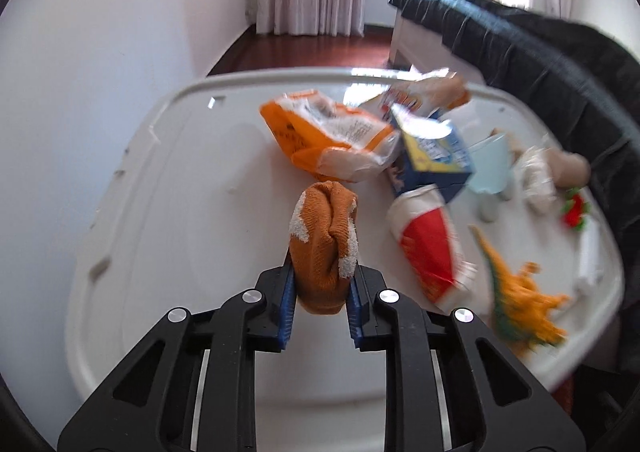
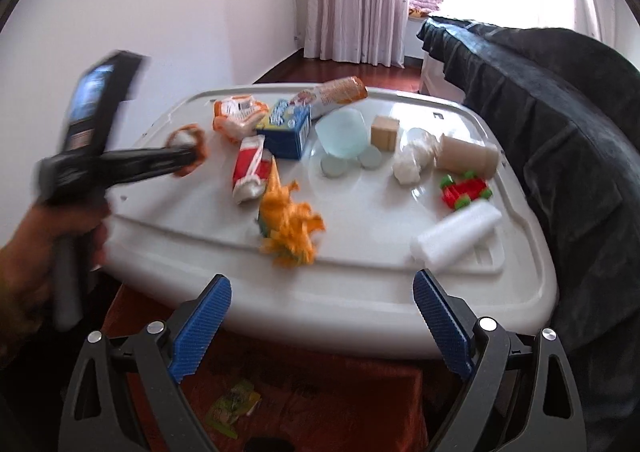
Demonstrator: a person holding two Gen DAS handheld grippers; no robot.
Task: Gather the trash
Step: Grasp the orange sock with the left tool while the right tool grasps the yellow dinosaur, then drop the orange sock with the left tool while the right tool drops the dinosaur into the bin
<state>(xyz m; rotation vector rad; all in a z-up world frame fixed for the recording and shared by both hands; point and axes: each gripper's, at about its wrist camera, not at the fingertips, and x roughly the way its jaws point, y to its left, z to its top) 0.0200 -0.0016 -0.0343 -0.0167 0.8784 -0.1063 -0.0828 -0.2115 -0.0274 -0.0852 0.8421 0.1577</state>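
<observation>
**Left tongs clamp the orange sock**

Left of centre in the left wrist view, the left gripper (image 1: 322, 288) pinches an orange sock (image 1: 325, 248) above the white tray (image 1: 168, 188). The right gripper (image 2: 322, 326), lower centre, stands wide open and empty.

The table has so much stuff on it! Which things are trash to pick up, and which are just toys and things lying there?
Trash, probably:
orange bag
blue box
red wrapper
crumpled paper
long wrapper

Just lying about, likely:
dinosaur
red toy
wooden block
sock, though the left gripper is shut on it
</observation>
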